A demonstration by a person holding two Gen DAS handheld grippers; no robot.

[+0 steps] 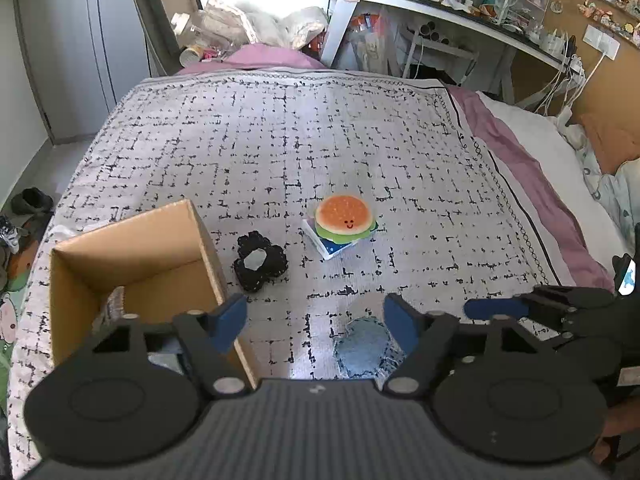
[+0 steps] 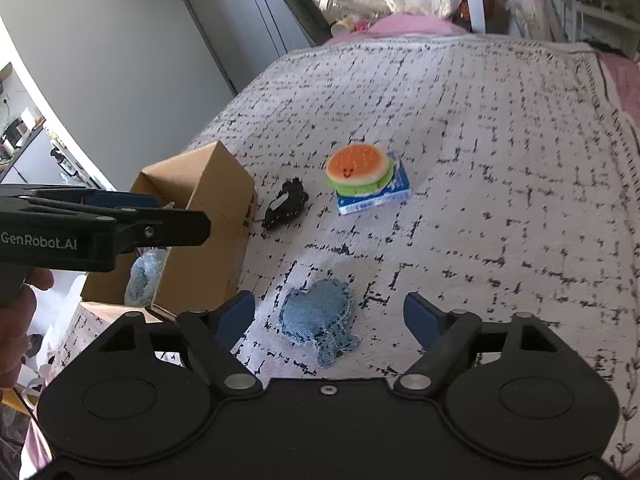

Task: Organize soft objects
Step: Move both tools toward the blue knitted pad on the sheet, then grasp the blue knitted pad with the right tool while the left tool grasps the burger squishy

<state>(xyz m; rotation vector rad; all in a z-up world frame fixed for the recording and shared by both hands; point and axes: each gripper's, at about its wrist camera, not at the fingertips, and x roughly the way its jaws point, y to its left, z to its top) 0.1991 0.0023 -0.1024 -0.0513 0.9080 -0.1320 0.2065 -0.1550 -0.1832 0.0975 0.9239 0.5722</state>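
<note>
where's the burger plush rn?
The burger plush sits mid-bed on the blue-and-white packet, right of the black scrunchie and beyond the denim patch in both wrist views.

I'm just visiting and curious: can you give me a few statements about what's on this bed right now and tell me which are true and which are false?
1. The burger toy sits on top of a small blue and white packet. True.
2. The cardboard box is closed with tape. False: its top is open.
3. The right hand-held gripper is clamped on the denim patch. False: its jaws are spread wide and the patch lies on the bedspread in front of them.
4. The black fuzzy item lies between the box and the burger toy. True.
5. The left hand-held gripper is holding the burger toy. False: it is open and holds nothing.
</note>
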